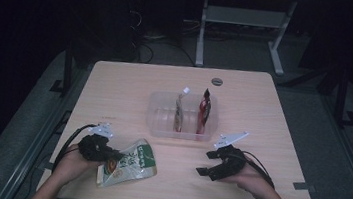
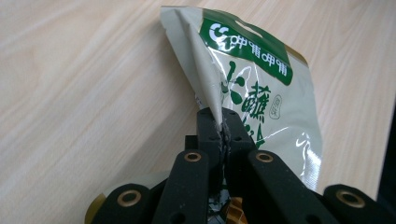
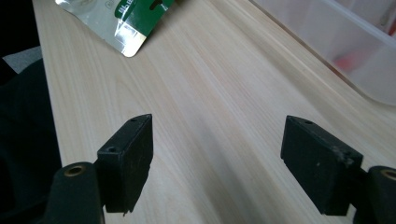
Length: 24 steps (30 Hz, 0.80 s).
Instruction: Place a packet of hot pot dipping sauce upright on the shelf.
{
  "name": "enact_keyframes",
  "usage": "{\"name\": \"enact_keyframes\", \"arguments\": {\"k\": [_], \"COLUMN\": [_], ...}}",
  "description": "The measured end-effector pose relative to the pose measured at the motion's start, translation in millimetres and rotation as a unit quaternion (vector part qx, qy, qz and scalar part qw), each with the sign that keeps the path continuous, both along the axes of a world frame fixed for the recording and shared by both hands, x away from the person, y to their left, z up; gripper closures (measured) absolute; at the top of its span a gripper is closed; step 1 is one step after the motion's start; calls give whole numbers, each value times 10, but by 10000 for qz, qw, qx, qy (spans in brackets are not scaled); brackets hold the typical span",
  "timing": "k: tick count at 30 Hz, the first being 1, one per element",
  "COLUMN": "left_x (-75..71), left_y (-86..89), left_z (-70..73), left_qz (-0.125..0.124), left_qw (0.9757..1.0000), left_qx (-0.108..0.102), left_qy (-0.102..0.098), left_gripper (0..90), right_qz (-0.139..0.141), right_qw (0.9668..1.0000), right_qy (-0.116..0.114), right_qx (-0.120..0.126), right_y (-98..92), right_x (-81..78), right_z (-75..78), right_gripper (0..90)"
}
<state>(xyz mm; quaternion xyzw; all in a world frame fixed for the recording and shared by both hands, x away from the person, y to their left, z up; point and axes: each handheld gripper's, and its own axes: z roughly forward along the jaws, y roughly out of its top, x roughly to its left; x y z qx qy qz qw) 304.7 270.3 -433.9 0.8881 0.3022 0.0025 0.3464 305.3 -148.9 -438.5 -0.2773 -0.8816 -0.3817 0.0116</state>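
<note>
- Green-and-cream snack pouch [image 1: 128, 163] is lain on the near left part of the wooden table [image 1: 263, 119], with one raised fold of its edge pinched.
- That fold is clamped by the left gripper [image 2: 223, 133], whose jaws are seen pressed together on the foil.
- Clear plastic bin [image 1: 157, 123] is placed at the table's middle, well apart from the pouch; two packets are stood upright in it.
- Right gripper [image 3: 217, 161] is held over bare wood near the bin, jaws spread wide, nothing grasped.
</note>
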Motion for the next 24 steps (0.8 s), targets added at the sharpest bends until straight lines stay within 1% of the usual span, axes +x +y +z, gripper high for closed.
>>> {"name": "enact_keyframes", "arguments": {"k": [1, 3, 6, 8, 9, 10, 12, 14, 15, 17, 18, 22, 24], "left_x": [-3, -20, -44, -54, -66, -66, -81, -96, -100, -112, -119, -135, -147], "left_y": [0, -14, -33, -46, -58, -66, -93, -126, -140, -173, -187, -240, -267], "left_z": [27, 77, 148, 192, 211, 229, 266, 295, 308, 328, 340, 364, 373], "left_qz": [-34, -20, -45, -96, -91, -133, -132, -131, -161, -186, -208, -309, -321], "left_qw": [10000, 9998, 9990, 9985, 9982, 9978, 9973, 9967, 9964, 9959, 9958, 9949, 9945], "left_qx": [5, -127, -348, -418, -466, -467, -517, -587, -600, -637, -619, -631, -666], "left_qy": [-59, -143, -267, -350, -359, -444, -513, -547, -571, -622, -647, -722, -743], "left_gripper": [890, 891, 891, 891, 891, 891, 890, 891, 890, 890, 890, 890, 890], "right_qz": [9, 21, 93, 163, 208, 229, 271, 313, 315, 377, 397, 503, 555], "right_qw": [10000, 9998, 9990, 9985, 9982, 9980, 9975, 9968, 9964, 9961, 9959, 9939, 9921], "right_qy": [-23, 32, 42, 67, 63, 62, 116, 110, 148, 109, 111, 118, 188], "right_qx": [29, 175, 426, 526, 564, 593, 650, 730, 774, 788, 809, 976, 1111], "right_y": [9, 30, 73, 112, 133, 156, 204, 255, 282, 351, 372, 473, 525], "right_x": [0, -4, 6, 11, 15, 22, 39, 63, 72, 96, 103, 119, 137], "right_z": [5, 28, 58, 76, 82, 87, 103, 119, 132, 151, 159, 209, 224], "right_gripper": [273, 291, 300, 301, 301, 301, 306, 317, 319, 322, 323, 330, 330]}}
